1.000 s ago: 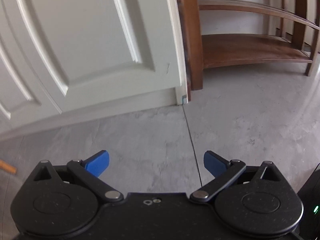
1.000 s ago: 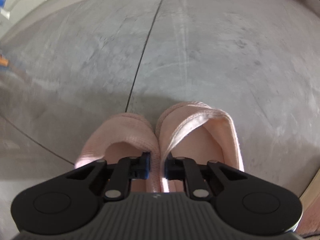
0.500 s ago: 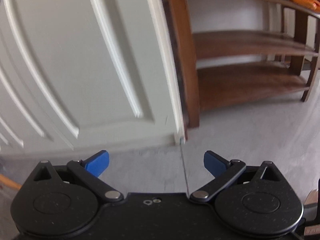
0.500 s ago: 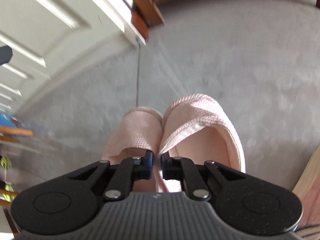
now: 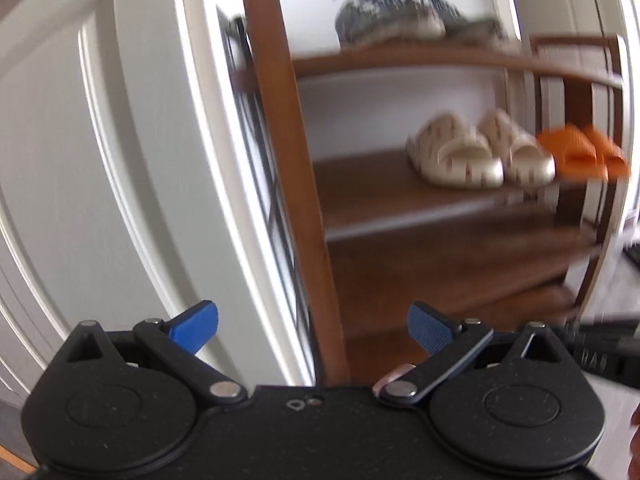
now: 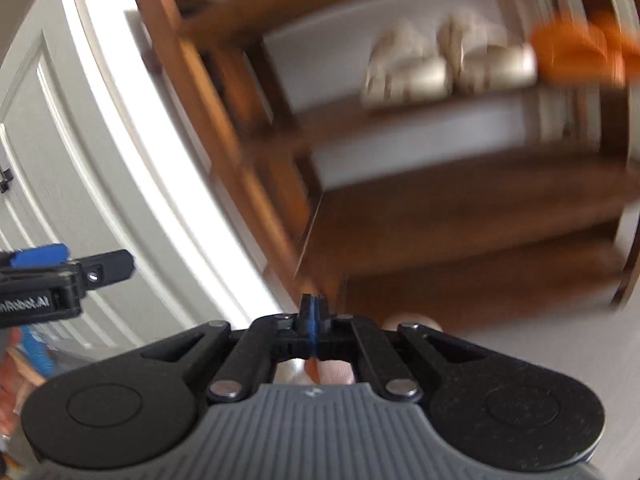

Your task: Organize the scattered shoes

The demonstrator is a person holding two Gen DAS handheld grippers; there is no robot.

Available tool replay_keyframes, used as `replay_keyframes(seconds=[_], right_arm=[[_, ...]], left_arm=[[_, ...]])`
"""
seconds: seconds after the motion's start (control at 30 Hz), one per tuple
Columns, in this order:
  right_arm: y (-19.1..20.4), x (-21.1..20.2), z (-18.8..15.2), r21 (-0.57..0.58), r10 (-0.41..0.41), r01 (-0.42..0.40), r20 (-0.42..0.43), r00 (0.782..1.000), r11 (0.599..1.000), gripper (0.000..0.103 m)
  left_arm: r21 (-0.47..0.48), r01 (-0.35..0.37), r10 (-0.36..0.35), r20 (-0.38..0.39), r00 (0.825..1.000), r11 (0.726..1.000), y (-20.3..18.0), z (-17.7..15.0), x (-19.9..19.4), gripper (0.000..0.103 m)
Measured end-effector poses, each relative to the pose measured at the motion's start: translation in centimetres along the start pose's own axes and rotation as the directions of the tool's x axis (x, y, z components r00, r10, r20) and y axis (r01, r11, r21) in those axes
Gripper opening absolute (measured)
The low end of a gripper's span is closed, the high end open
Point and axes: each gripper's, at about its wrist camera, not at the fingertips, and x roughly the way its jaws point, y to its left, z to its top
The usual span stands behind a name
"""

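Note:
My right gripper (image 6: pixel 314 316) is shut on a pair of pink slippers (image 6: pixel 412 322) that hang below it, mostly hidden by the gripper body. A pink bit also shows in the left wrist view (image 5: pixel 394 374). My left gripper (image 5: pixel 312 326) is open and empty, facing the left post of the brown wooden shoe rack (image 5: pixel 440 248); it shows at the left edge of the right wrist view (image 6: pixel 60 276). On the rack sit beige clogs (image 5: pixel 476 152), orange slides (image 5: pixel 580 152) and grey sneakers (image 5: pixel 396 16) on top.
A white panelled door (image 5: pixel 120 160) stands left of the rack, with a dark wire frame (image 5: pixel 272 200) between door and rack post. The rack's lower shelves (image 6: pixel 460 208) hold no shoes. Grey floor shows at the lower right (image 6: pixel 560 340).
Both grippers have risen and tilted up from the floor toward the rack. The pink slippers, lifted in the right gripper, have dropped mostly out of its view.

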Motion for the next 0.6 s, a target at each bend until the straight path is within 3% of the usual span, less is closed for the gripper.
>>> replay_keyframes(seconds=[0.07, 0.1, 0.17, 0.2, 0.3, 0.4, 0.5, 0.6], right_arm=[[-1.0, 0.5, -0.2, 0.022, -0.042, 0.044, -0.081, 0.996, 0.999, 0.007], [-2.0, 1.6, -1.1, 0.034, -0.092, 0.1, -0.179, 0.98, 0.994, 0.016], [-3.8, 3.2, -3.2, 0.066, -0.15, 0.176, -0.289, 0.946, 0.982, 0.053], [-4.9, 4.2, -4.6, 0.09, -0.161, 0.203, -0.342, 0.926, 0.975, 0.078], [-7.5, 7.0, -8.2, 0.129, -0.191, 0.263, -0.405, 0.894, 0.956, 0.08], [-9.0, 10.3, -10.2, 0.177, -0.17, 0.249, -0.369, 0.914, 0.952, 0.08], [-9.0, 15.1, -11.2, 0.103, -0.183, 0.23, -0.342, 0.922, 0.968, 0.08], [-9.4, 21.7, -11.7, 0.025, -0.236, 0.264, -0.374, 0.897, 0.964, 0.081]], left_arm=[[-0.026, -0.004, 0.004, 0.008, 1.0, 1.0, -0.4, 1.4, -0.3, 0.102], [-0.029, -0.002, 0.002, 0.006, 1.0, 1.0, -0.6, 1.5, -0.2, 0.102], [-0.017, 0.0, 0.0, -0.002, 1.0, 1.0, -1.2, 0.7, 0.1, 0.102], [-0.009, 0.003, -0.003, -0.006, 1.0, 1.0, -1.4, 0.2, 0.2, 0.102], [-0.019, -0.003, 0.002, -0.054, 0.999, 1.0, -1.7, -2.6, 1.2, 0.102], [-0.059, -0.018, 0.01, -0.122, 0.992, 0.998, -1.6, -6.1, 2.5, 0.102], [-0.073, -0.021, 0.008, -0.165, 0.986, 0.997, -1.7, -9.1, 3.8, 0.102], [-0.072, -0.021, 0.009, -0.161, 0.987, 0.997, -1.7, -11.4, 5.4, 0.102]])
